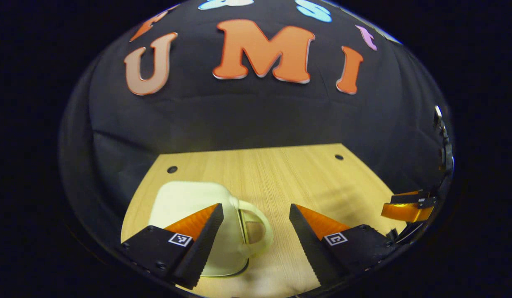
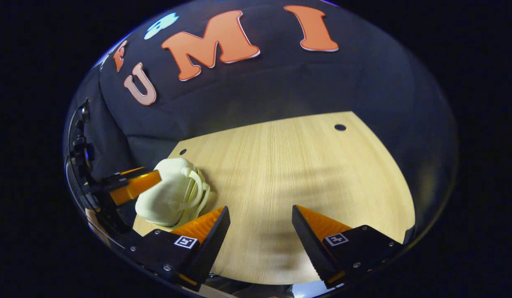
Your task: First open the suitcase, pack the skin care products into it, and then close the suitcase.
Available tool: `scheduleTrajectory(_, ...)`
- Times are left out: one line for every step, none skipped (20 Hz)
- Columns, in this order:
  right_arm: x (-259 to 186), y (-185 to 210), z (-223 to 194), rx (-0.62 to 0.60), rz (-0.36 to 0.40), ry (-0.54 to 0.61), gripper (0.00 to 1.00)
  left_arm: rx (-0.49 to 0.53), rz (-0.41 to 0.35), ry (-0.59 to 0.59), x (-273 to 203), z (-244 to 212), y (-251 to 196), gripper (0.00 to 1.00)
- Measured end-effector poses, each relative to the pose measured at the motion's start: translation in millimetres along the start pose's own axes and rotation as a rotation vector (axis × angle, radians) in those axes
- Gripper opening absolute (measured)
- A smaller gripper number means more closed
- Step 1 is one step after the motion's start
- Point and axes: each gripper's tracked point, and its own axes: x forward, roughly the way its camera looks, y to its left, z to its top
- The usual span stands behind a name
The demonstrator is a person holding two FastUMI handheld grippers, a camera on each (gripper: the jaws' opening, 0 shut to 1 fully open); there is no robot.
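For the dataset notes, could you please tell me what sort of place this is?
Probably a staged recording booth, not a home: a bare wooden table with drilled holes, black cloth wall behind, and one small cream suitcase closed on it, between open grippers.

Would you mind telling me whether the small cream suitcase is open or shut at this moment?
Shut. The suitcase lies flat on the table, its two shells together and its handle sticking out sideways; nothing of the inside shows.

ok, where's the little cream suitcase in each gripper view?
Left gripper view: suitcase lower left, partly behind the left gripper's own finger, handle toward centre.
Right gripper view: suitcase at left, beside the left gripper.
Shared landmark: the wooden table with holes near its far corners.
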Motion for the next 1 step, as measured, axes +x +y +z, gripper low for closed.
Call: scheduleTrajectory(-1.5, 2.8, 16.2, -0.032, -0.014, -0.044, 0.96, -0.021, 0.01, -0.072, -3.9, 18.6, -2.9, 0.99)
